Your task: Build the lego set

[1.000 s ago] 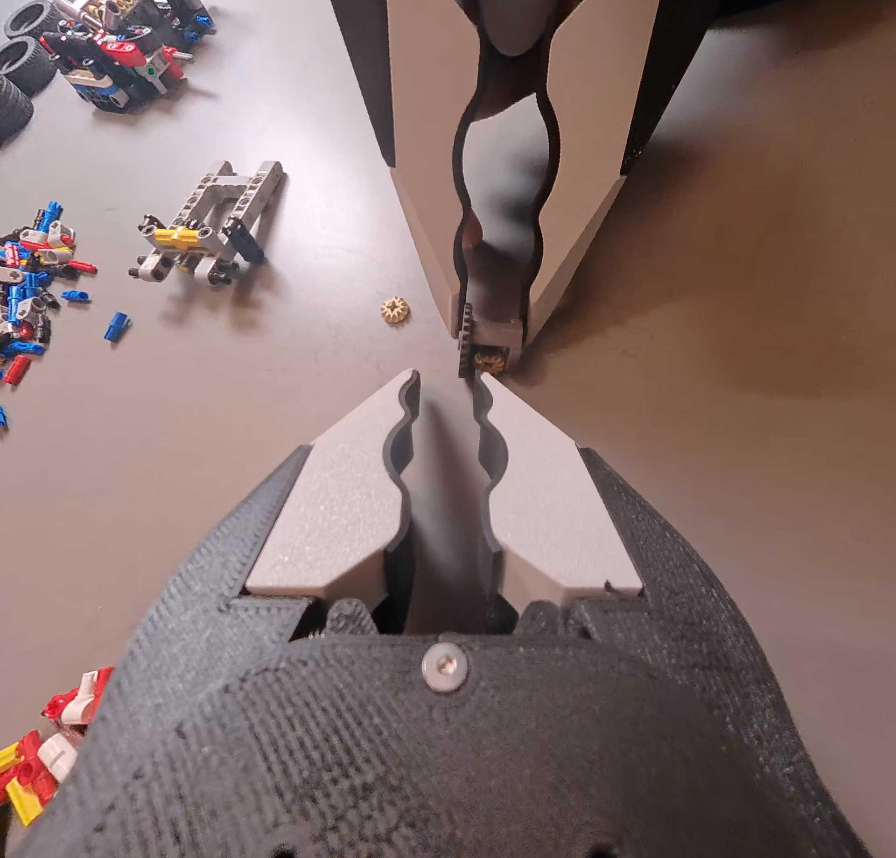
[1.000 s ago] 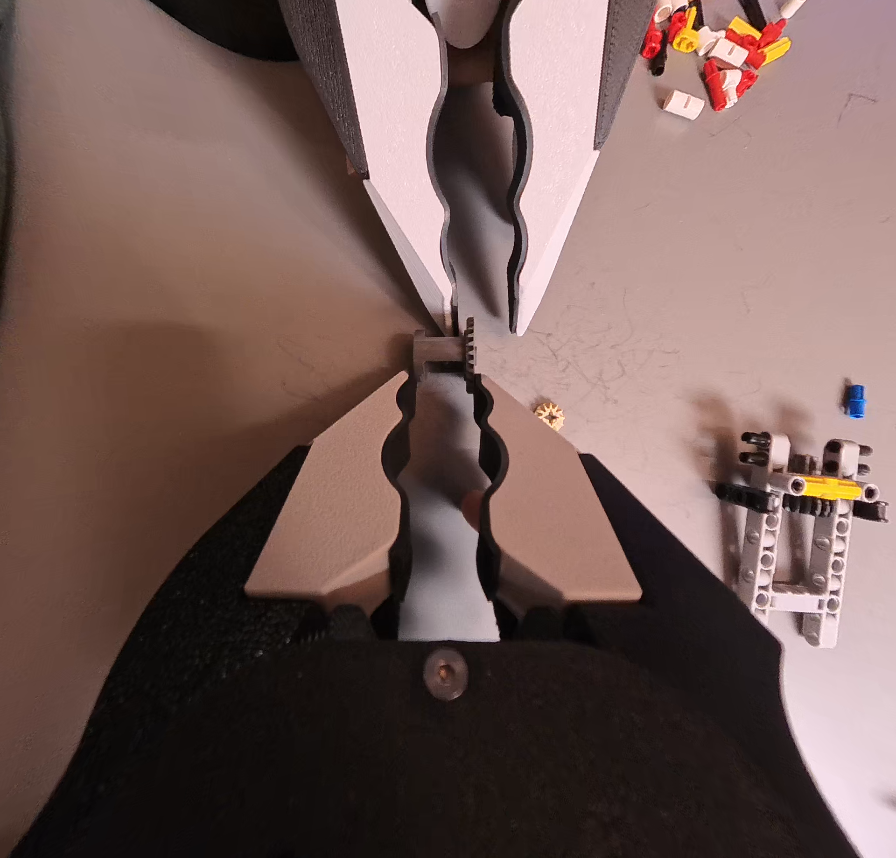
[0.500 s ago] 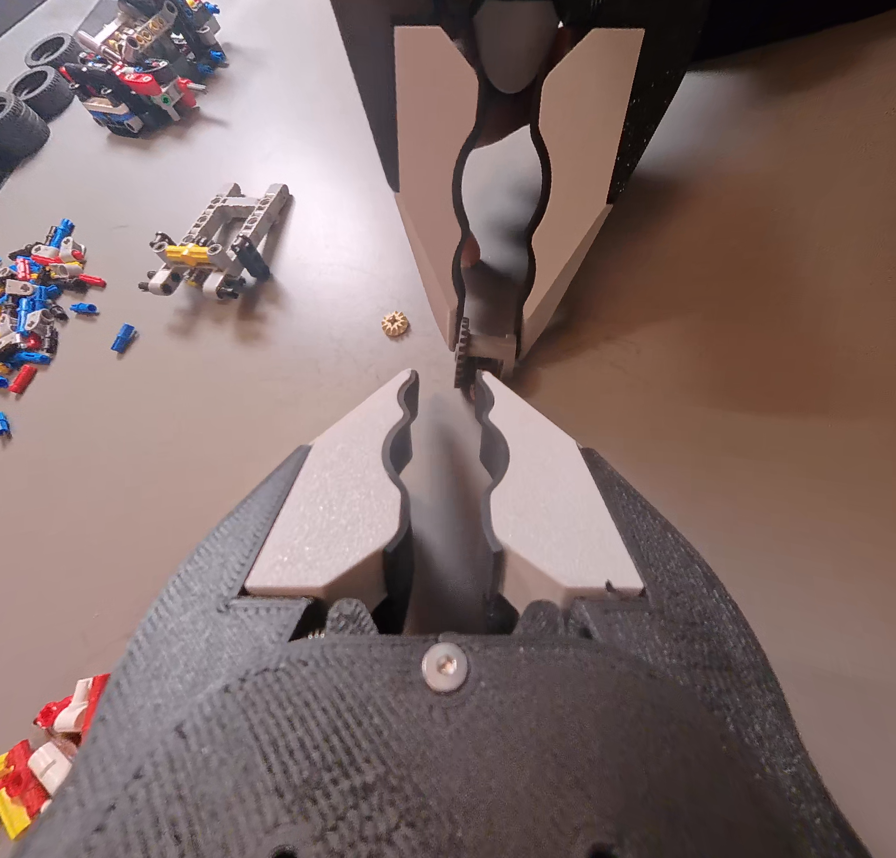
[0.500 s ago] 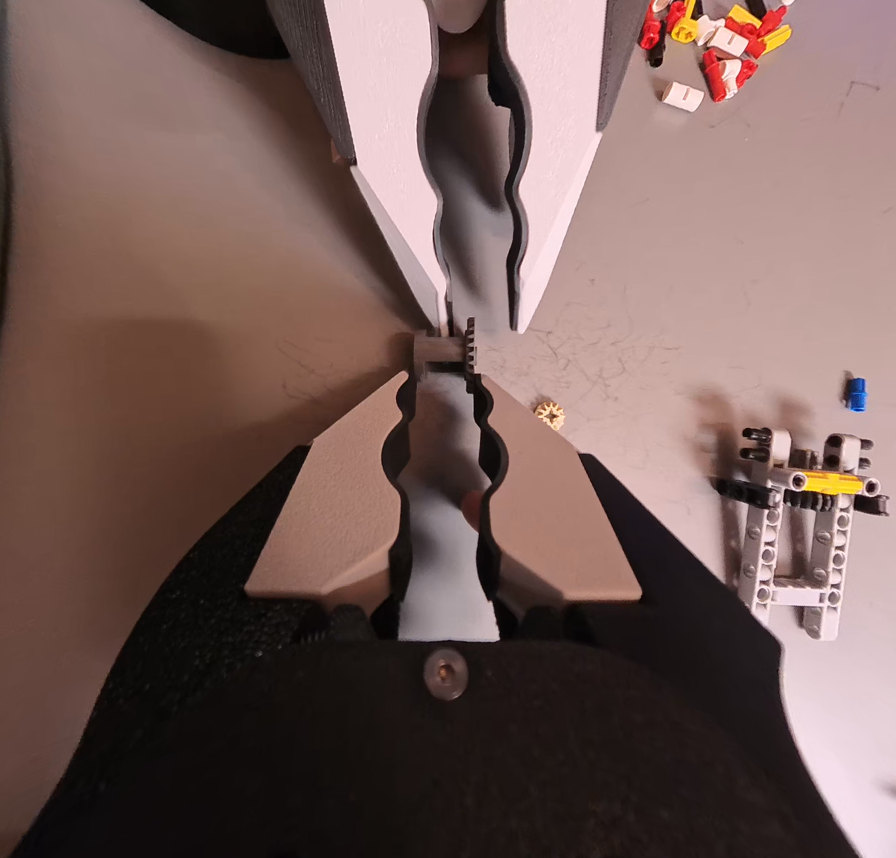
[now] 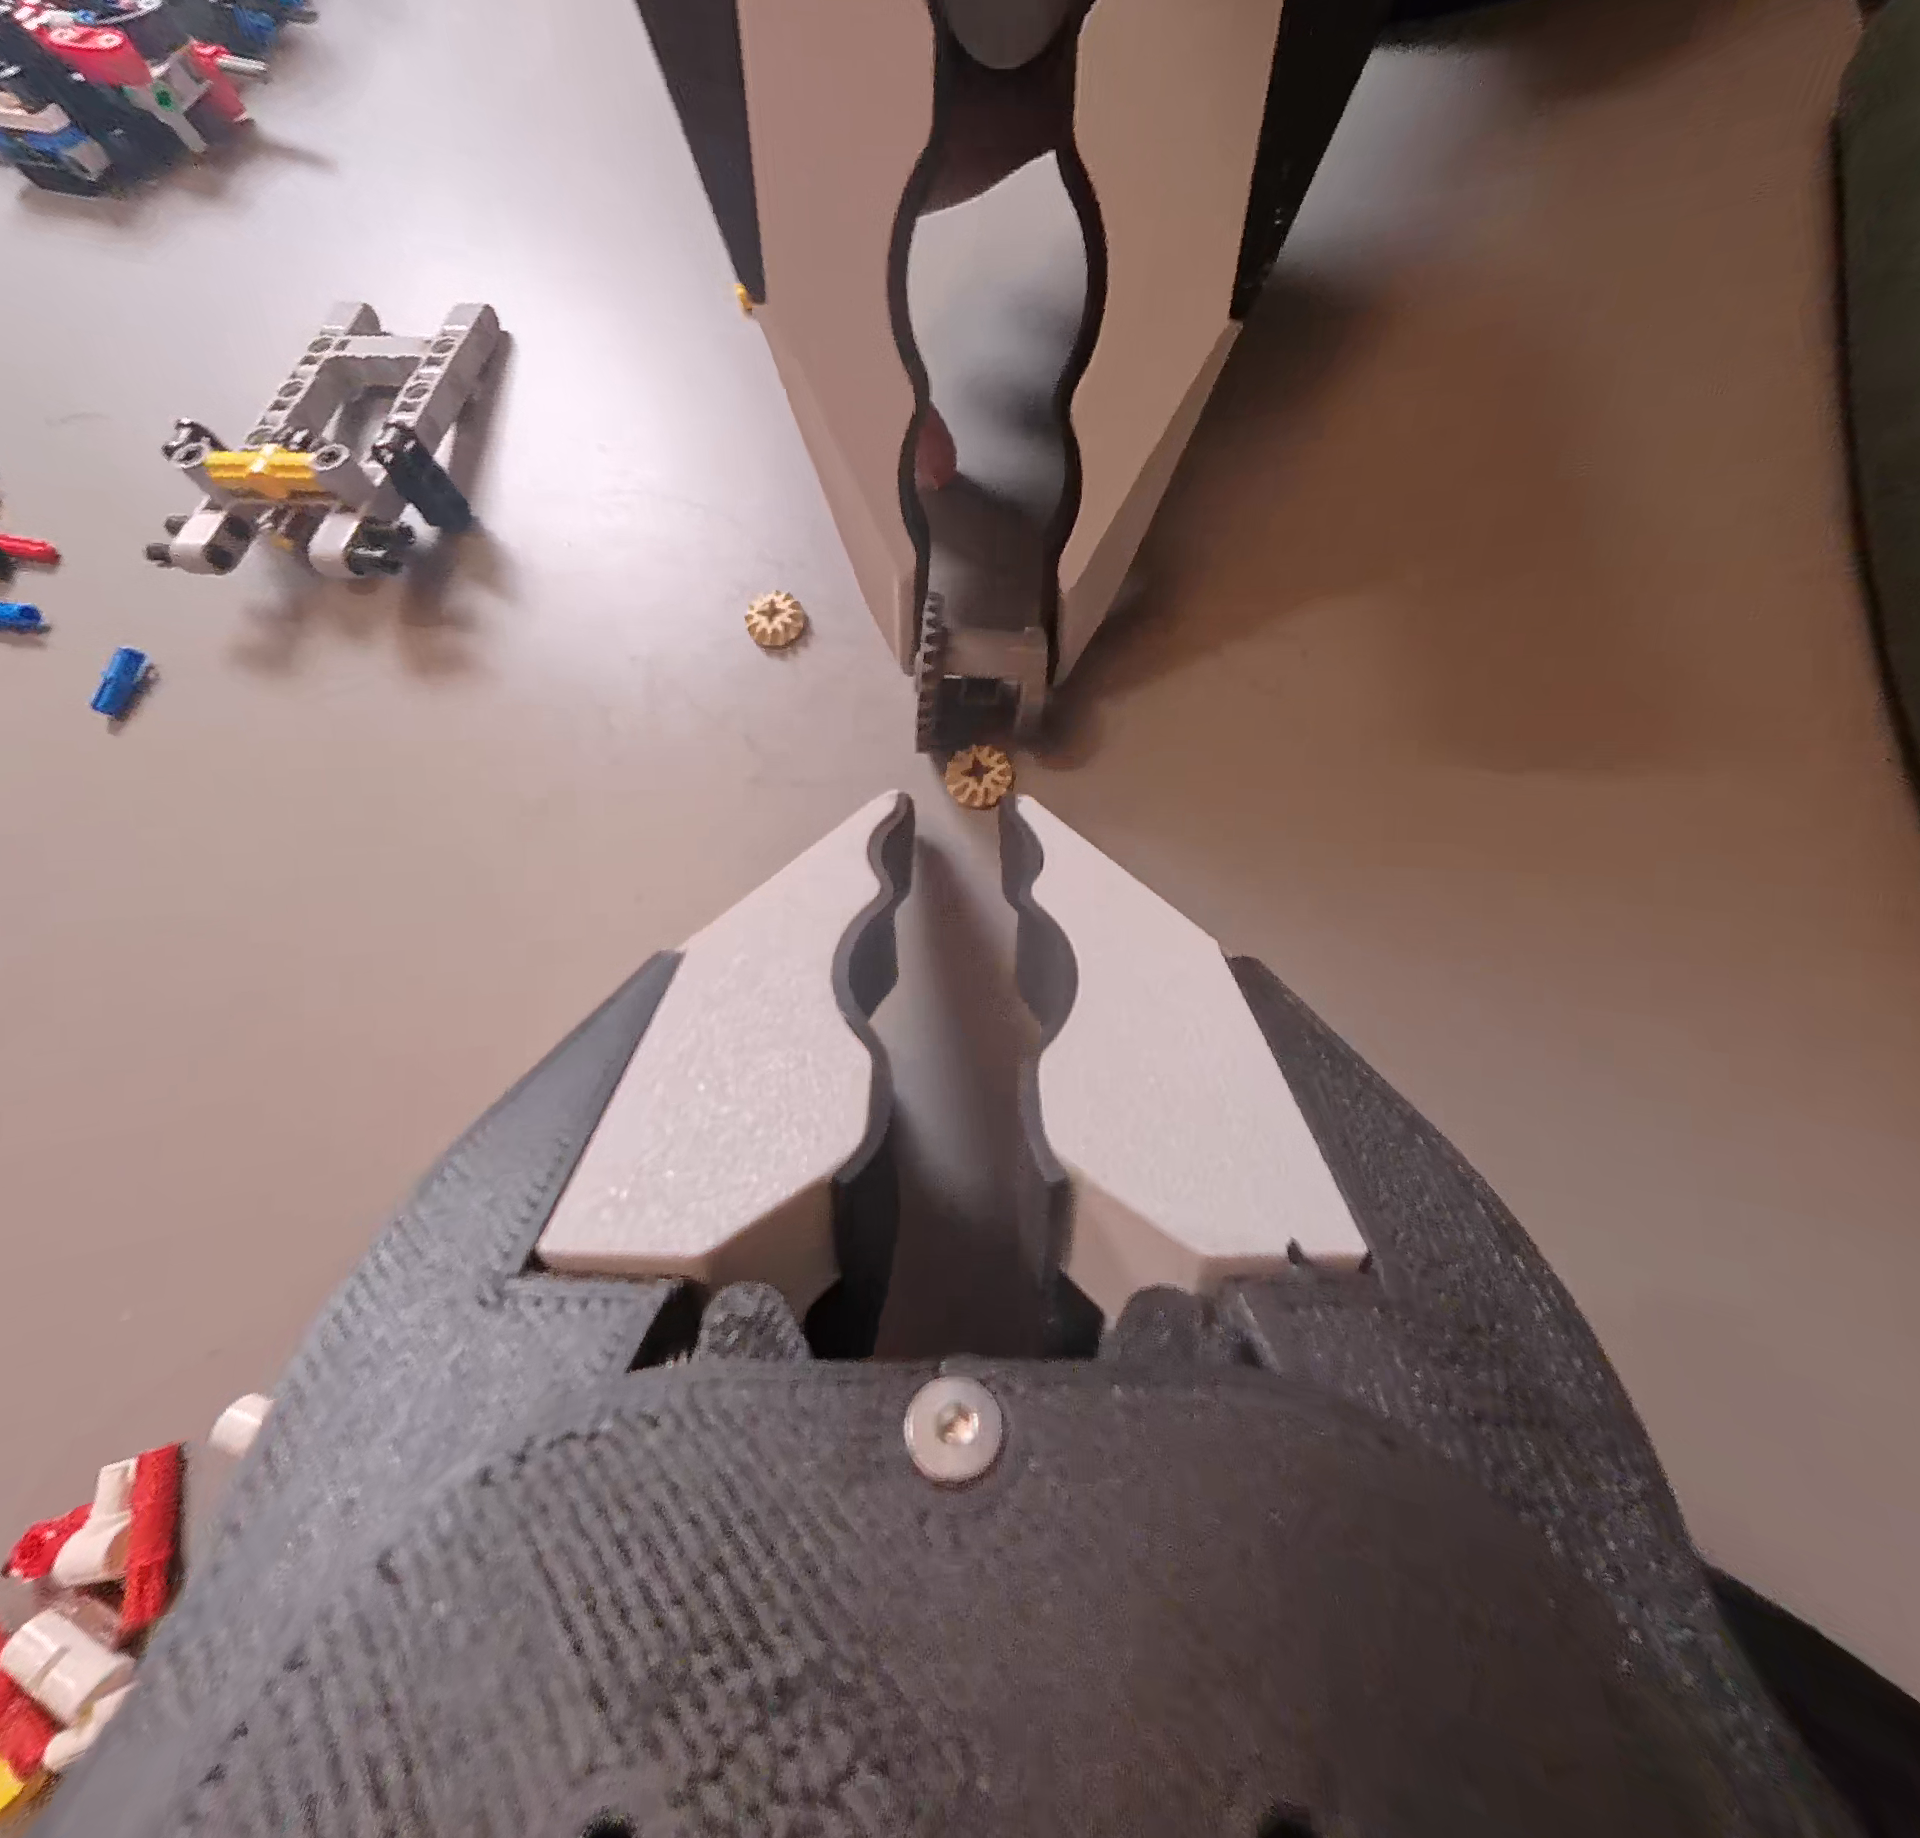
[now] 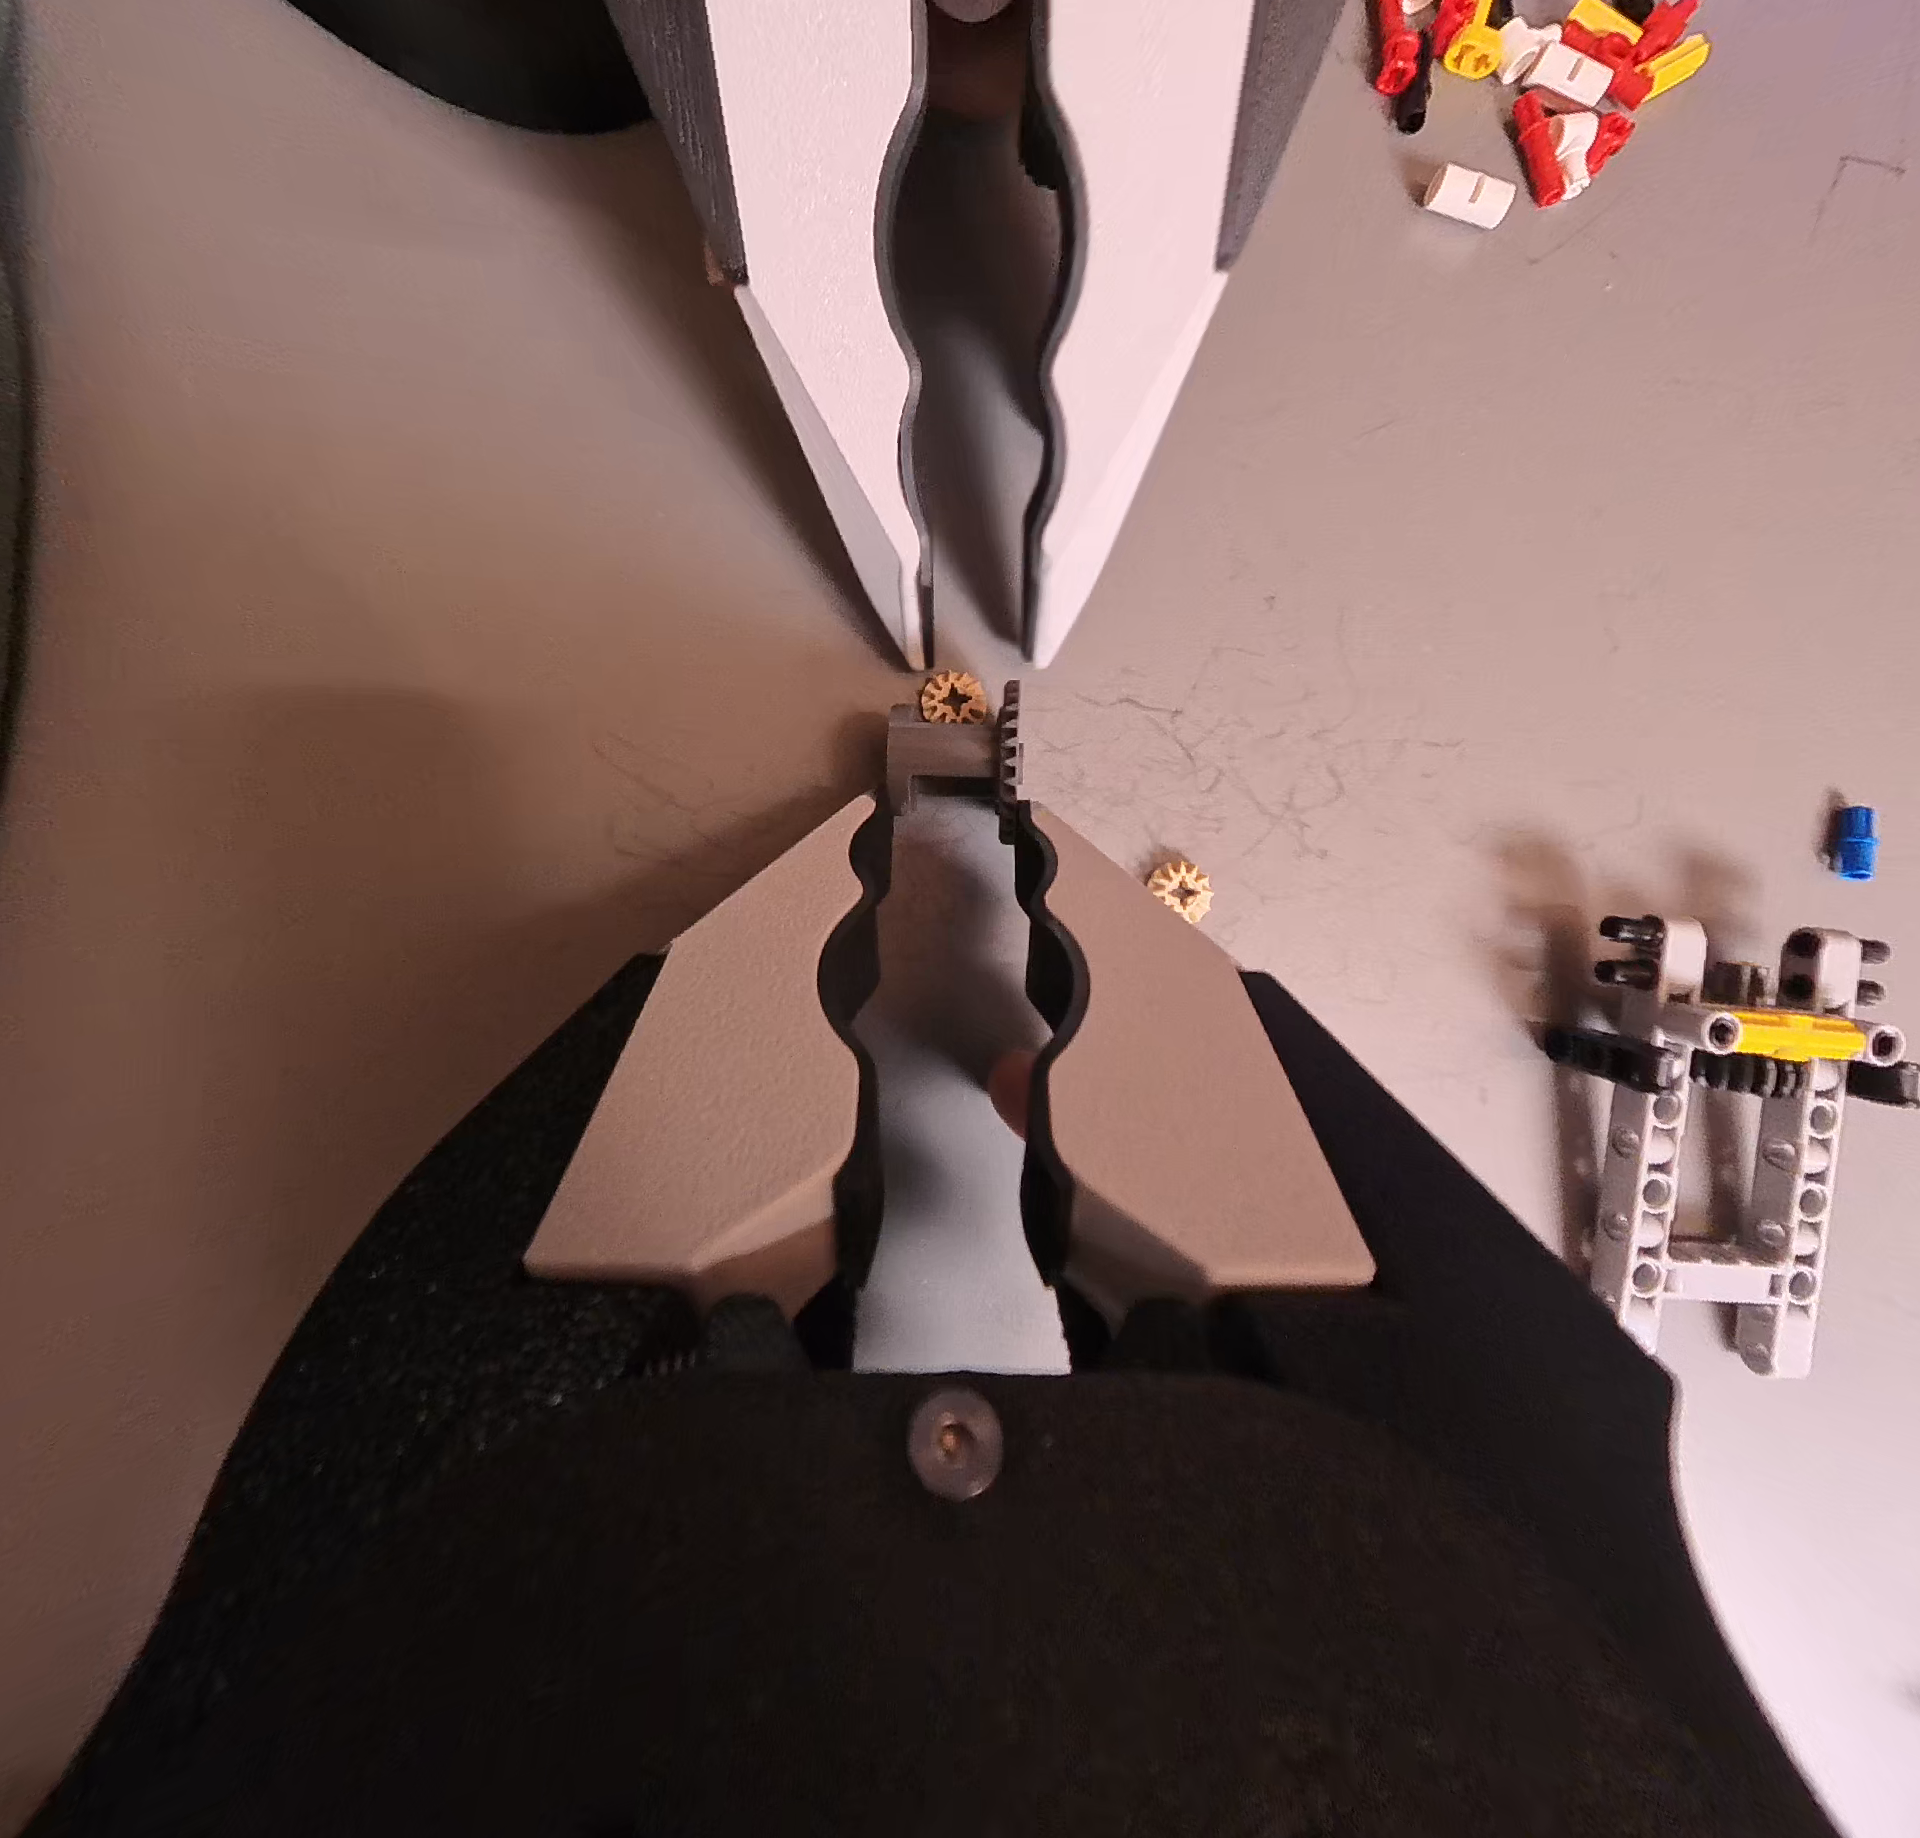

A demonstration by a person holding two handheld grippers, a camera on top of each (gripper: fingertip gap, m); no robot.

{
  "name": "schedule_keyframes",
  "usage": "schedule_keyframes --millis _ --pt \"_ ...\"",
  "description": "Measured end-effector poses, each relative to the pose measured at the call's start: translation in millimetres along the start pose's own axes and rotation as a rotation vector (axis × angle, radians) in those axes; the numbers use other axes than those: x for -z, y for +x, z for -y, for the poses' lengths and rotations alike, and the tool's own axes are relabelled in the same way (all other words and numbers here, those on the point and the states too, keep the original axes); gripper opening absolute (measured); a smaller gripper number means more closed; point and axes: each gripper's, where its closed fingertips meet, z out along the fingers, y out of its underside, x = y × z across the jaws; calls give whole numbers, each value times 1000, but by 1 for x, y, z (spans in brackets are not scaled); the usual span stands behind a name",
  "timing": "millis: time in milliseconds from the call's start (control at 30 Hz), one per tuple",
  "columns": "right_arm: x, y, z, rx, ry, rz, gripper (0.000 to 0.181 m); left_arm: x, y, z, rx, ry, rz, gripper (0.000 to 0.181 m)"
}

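My right gripper (image 6: 951,812) is shut on a small grey housing with a black gear (image 6: 951,754) on its side, held low over the table. The housing also shows in the left wrist view (image 5: 982,682), between the right gripper's tips (image 5: 982,658). A tan bevel gear (image 5: 979,776) lies loose just outside the housing's mouth, between the two grippers; it also shows in the right wrist view (image 6: 953,697). My left gripper (image 5: 958,804) is slightly open and empty, tips just short of this gear, facing the right gripper head-on (image 6: 977,658).
A second tan gear (image 6: 1181,889) lies beside the right gripper. A grey beam frame with a yellow piece (image 6: 1756,1113) and a blue pin (image 6: 1851,838) lie farther out. Piles of red, white and yellow parts (image 6: 1538,53) and a part-built vehicle (image 5: 104,74) sit at the edges. The tips of both grippers are at nearly the same place.
The tan gear that sat in the housing's mouth a second ago now lies loose between the two grippers. The left gripper's tips have drawn back a little from the housing.
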Motion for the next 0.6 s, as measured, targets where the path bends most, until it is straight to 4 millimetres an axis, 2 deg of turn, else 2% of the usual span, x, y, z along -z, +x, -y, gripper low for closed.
schedule_keyframes --millis 233,500,600 --pt "0 0 0 -3 -1 4 22 -3 3 2 10 1 -5 16" --pt "2 1 -3 -6 4 10 21 -7 2 6 -13 -8 37 8" --pt "3 0 -3 18 20 12 22 -4 2 14 21 48 33 8"
